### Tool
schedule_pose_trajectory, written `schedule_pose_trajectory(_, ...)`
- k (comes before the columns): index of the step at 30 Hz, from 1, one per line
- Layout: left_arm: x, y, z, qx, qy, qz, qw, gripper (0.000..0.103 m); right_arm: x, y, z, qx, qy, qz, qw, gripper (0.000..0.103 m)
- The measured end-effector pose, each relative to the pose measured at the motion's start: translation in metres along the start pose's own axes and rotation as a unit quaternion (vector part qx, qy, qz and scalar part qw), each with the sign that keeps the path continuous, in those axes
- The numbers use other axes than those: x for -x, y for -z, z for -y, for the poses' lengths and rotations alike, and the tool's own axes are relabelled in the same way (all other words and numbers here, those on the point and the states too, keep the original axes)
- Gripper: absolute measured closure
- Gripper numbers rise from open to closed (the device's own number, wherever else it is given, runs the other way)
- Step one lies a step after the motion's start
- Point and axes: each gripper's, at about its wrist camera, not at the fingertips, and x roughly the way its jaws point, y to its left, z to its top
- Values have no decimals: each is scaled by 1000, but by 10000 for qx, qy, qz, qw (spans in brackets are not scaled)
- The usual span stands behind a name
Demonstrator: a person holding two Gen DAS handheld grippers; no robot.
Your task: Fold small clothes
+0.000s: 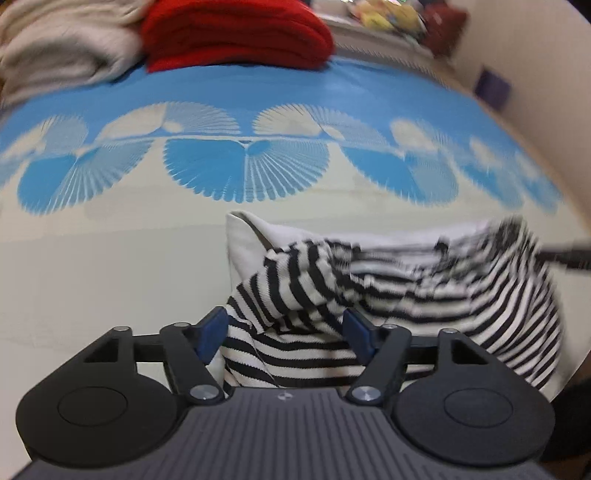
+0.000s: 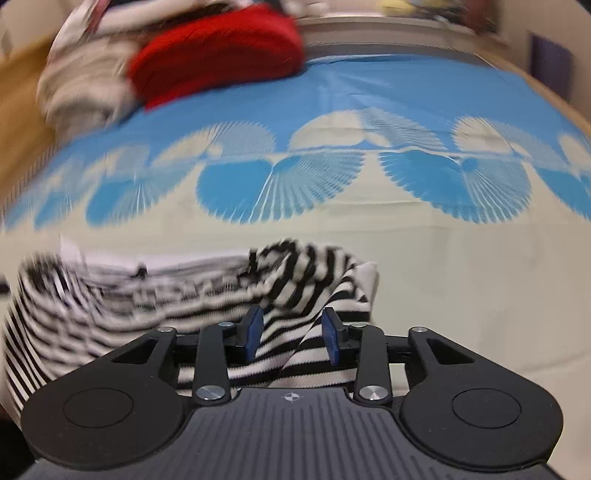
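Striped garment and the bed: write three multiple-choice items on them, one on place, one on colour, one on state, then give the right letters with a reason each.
1. Where does the red folded item lie?
A. At the far end of the bed, beyond the blue pattern
B. Between the left gripper's fingers
C. On top of the striped garment

2. What colours are the stripes of the striped garment?
A. Red and blue
B. Black and white
C. Green and yellow

3. How does the right gripper stand?
A. Shut with nothing near it
B. Out of sight
C. Jaws apart, striped cloth between them

Answers: 1 A, it sits past the blue fan print on the bedspread; 2 B, dark and white bands show in both views; 3 C, the blue pads stand apart with cloth lying between.
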Motion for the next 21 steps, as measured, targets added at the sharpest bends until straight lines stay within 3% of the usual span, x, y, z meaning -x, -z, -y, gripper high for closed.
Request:
schedule_pose_trajectory(3, -16, 1, 13, -341, -385, 77, 9986, 28, -11, 2, -20, 676, 311, 73, 9972, 53)
schedule_pose_trajectory(6, -34, -5, 20, -415, -425, 17, 9982, 28, -21, 3, -31, 1056, 373, 127, 9936, 52)
schedule_pose_trajectory(8, -38, -11, 25, -460, -533, 199, 9973, 28, -29, 1, -34, 1229, 503, 90, 9911, 52)
schedule_pose_trajectory(9, -41, -15, 26, -447, -550, 238, 9972, 32, -31, -1, -35, 1287, 541, 126, 9901, 52)
schedule_pose_trajectory(11, -47, -22, 25, -374, -519, 248, 9976, 54, -37, -6, -37, 1297, 556, 188, 9898, 52)
schedule_pose_trajectory(12, -49, -26, 24, -321, -481, 232, 9981, 72, -41, -8, -37, 1311, 576, 160, 9896, 54)
schedule_pose_trajectory(13, -51, -30, 24, -246, -447, 229, 9984, 85, -48, -10, -38, 1388, 602, 59, 9885, 61)
schedule_pose_trajectory(14, -52, -34, 22, -191, -454, 263, 9984, 88, -53, -9, -40, 1460, 617, -26, 9874, 72)
schedule_pose_trajectory(15, -51, -37, 22, -172, -510, 331, 9980, 93, -58, -9, -43, 1545, 591, -114, 9862, 96)
schedule_pose_trajectory(16, -48, -43, 19, -130, -653, 493, 9966, 97, -61, -12, -44, 1577, 607, -90, 9856, 98)
schedule_pose_trajectory(18, -35, -54, 7, 316, -917, 1038, 9899, 98, -53, -25, -40, 1325, 610, 387, 9886, 99)
schedule_pose_trajectory(21, -26, -64, -9, 907, -818, 1455, 9818, 98, -19, -52, -27, 388, 533, 1766, 9821, 99)
